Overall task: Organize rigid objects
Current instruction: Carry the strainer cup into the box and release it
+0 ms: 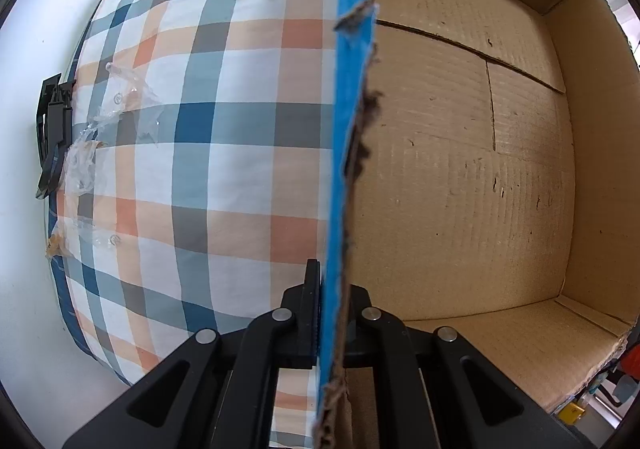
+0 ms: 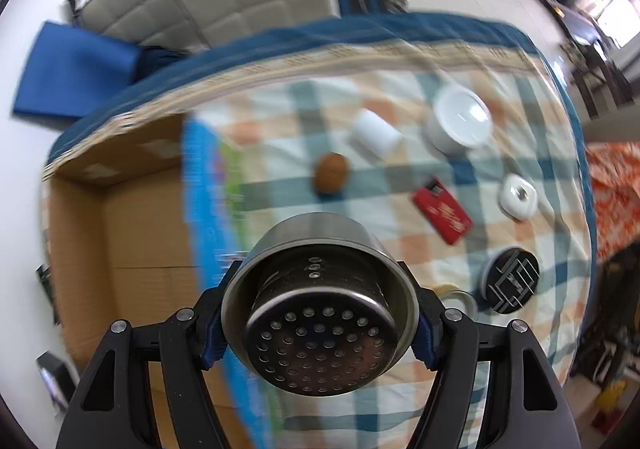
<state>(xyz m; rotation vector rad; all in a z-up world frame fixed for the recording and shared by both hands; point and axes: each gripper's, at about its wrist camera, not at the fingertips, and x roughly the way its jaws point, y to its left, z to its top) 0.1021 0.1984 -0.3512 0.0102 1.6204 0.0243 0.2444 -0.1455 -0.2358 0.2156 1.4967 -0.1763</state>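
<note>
While left jaws pinch the box wall, right jaws clasp an upright steel strainer cup.

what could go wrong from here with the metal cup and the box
1. The right gripper holds the round steel strainer cup only at two points on its smooth sides, so it might slip or twist loose.
2. The left gripper pinches the torn blue box wall; the frayed cardboard might rip or bend.
3. The picture is blurred by motion, and the cup could clip that wall on its way in.
</note>
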